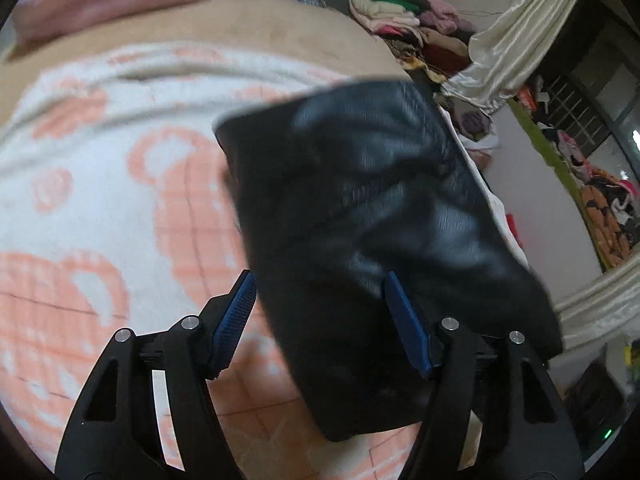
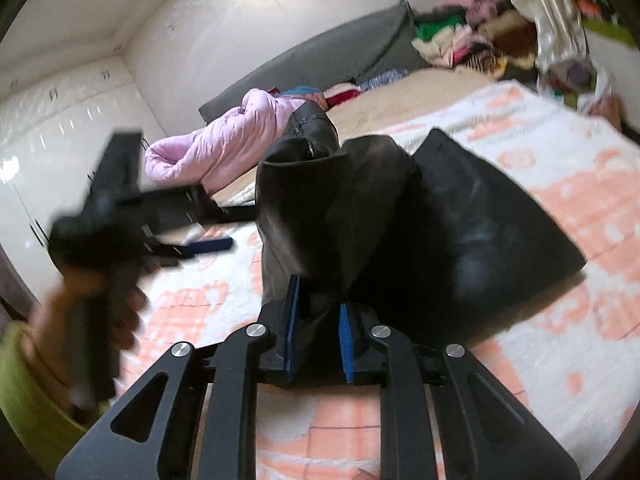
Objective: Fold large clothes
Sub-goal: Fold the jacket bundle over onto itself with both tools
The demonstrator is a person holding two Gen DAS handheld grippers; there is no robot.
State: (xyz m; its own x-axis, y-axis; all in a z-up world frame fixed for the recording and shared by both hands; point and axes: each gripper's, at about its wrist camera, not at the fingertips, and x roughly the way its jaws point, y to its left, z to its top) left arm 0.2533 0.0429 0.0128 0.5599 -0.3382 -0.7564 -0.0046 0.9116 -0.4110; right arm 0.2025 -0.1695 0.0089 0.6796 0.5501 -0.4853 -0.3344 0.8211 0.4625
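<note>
A black leather-like garment lies folded on a white and peach patterned blanket on a bed. My left gripper is open, its blue pads on either side of the garment's near left edge, and nothing is held. In the right wrist view my right gripper is shut on a bunched part of the black garment and lifts it into a peak above the blanket. The left gripper shows there at the left, blurred, with open jaws, held in a hand.
A pink quilt and a grey headboard cushion are at the far end of the bed. Piles of mixed clothes lie beyond the bed corner, beside a cream curtain. White cupboards stand at the left.
</note>
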